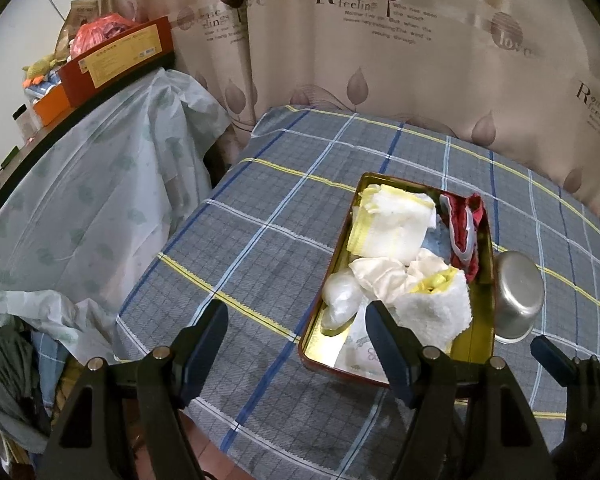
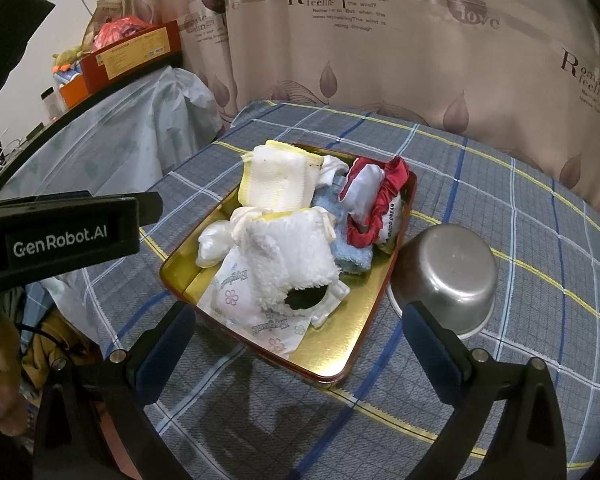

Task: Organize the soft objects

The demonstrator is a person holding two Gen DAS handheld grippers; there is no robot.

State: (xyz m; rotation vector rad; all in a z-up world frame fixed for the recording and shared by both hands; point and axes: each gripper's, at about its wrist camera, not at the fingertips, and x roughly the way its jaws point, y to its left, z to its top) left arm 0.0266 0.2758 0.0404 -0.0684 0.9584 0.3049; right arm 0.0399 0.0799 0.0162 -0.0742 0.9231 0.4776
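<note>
My left gripper (image 1: 296, 344) stood wide open with nothing between its fingers, held above the near edge of the checked cloth (image 1: 260, 240), to the left of the tin; I judged it parked there to leave the tin clear. My right gripper (image 2: 300, 344) was likewise spread wide and empty, its fingers framing the near end of the tin (image 2: 340, 344) without touching it, angled down as if ready for the next pick. The soft things all lay heaped inside the tin: a fluffy white towel (image 2: 288, 260) nearest, lying over a printed tissue pack (image 2: 236, 300), a white plastic bag (image 2: 212, 244) at the left wall, a yellow-edged cloth (image 2: 272, 180) at the far end, a blue cloth (image 2: 348, 256) beneath, and a red scrunchie (image 2: 376, 208) with a small pouch along the right wall. A steel bowl (image 2: 448, 276) sat upside down just beside the tin's right wall, probably set aside as not soft. Gathering looked mostly done; the pile was loose and could snag on a finger.
</note>
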